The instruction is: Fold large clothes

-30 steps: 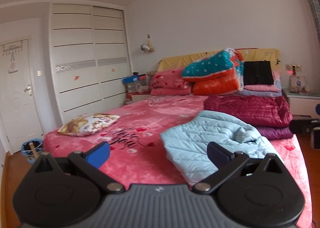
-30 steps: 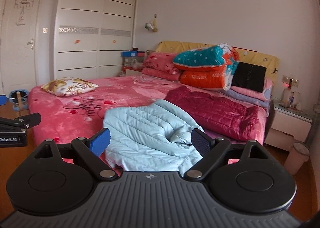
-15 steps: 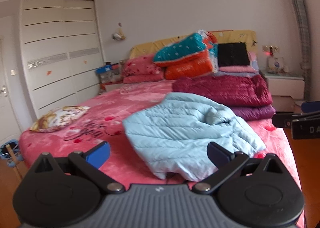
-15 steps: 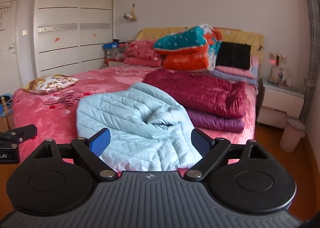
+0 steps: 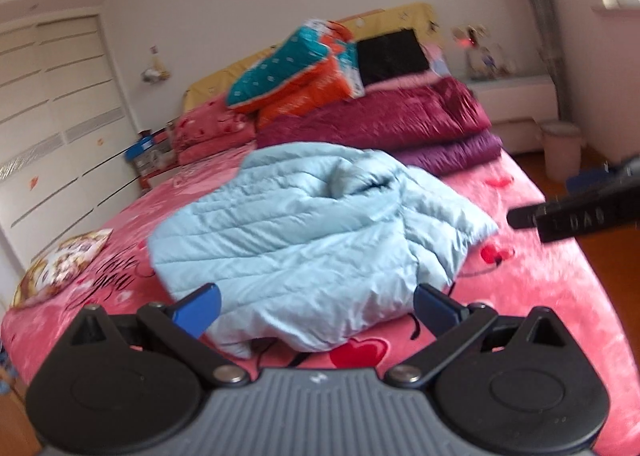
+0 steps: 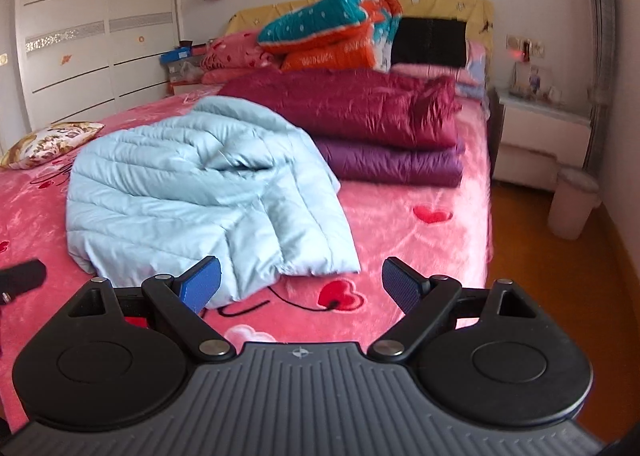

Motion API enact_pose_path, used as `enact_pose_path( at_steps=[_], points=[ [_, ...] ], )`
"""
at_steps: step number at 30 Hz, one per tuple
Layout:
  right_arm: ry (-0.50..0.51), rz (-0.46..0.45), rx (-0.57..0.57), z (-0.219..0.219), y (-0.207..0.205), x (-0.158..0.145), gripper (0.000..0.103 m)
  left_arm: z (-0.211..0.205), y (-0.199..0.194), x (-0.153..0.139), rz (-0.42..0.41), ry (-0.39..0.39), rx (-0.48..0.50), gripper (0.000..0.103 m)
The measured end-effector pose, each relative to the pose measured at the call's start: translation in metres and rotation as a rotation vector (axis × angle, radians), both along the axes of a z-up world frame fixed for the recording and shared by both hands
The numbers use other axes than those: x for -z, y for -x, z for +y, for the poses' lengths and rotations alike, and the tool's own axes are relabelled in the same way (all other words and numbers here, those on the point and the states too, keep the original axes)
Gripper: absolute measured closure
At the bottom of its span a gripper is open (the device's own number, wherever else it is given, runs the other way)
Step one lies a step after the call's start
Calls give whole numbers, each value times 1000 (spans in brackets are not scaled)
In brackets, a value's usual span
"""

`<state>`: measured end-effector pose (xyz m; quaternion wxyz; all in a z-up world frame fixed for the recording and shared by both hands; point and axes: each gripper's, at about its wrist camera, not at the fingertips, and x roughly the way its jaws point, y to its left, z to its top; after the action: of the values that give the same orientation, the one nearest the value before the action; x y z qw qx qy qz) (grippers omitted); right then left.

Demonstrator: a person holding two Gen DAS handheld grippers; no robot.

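A crumpled light blue quilted jacket (image 5: 316, 236) lies on the pink bed (image 5: 532, 296). It also shows in the right wrist view (image 6: 192, 183), left of centre on the bed (image 6: 420, 248). My left gripper (image 5: 316, 306) is open and empty, hovering just above the jacket's near hem. My right gripper (image 6: 300, 286) is open and empty, just short of the jacket's near right corner. The right gripper's body shows at the right edge of the left wrist view (image 5: 576, 215).
Folded maroon and purple quilts (image 6: 376, 123) lie behind the jacket. Teal and orange bedding (image 6: 336, 31) is stacked at the headboard. A patterned pillow (image 6: 48, 139) lies at the left. A nightstand (image 6: 540, 139) and a bin (image 6: 572, 203) stand right of the bed.
Both grippers have moved closer to the bed and swung right, so the jacket looms larger. Both stay open and empty.
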<state>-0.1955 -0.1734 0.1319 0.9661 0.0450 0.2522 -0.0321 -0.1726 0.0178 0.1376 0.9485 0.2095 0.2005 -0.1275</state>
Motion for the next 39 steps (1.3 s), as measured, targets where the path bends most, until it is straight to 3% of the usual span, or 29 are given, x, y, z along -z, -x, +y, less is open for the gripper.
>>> enact_pose_path(
  at_steps=[9, 20, 26, 32, 34, 36, 39],
  points=[
    [-59, 14, 55, -35, -21, 26, 0, -50, -46, 49, 35, -179, 40, 10],
    [-136, 50, 48, -54, -45, 40, 0, -89, -87, 90, 19, -310, 56, 14],
    [-197, 43, 48, -63, -52, 42, 0, -101, -105, 97, 15, -320, 38, 18],
    [-257, 55, 41, -69, -56, 46, 0, -104, -112, 99, 30, -289, 43, 54],
    [-271, 58, 42, -71, -57, 47, 0, -103, -113, 99, 34, -272, 41, 73],
    [-278, 59, 48, -72, -57, 48, 0, -99, -113, 94, 41, -230, 29, 86],
    [-290, 62, 60, -76, -58, 50, 0, -91, -112, 81, 50, -155, 24, 96]
  ],
)
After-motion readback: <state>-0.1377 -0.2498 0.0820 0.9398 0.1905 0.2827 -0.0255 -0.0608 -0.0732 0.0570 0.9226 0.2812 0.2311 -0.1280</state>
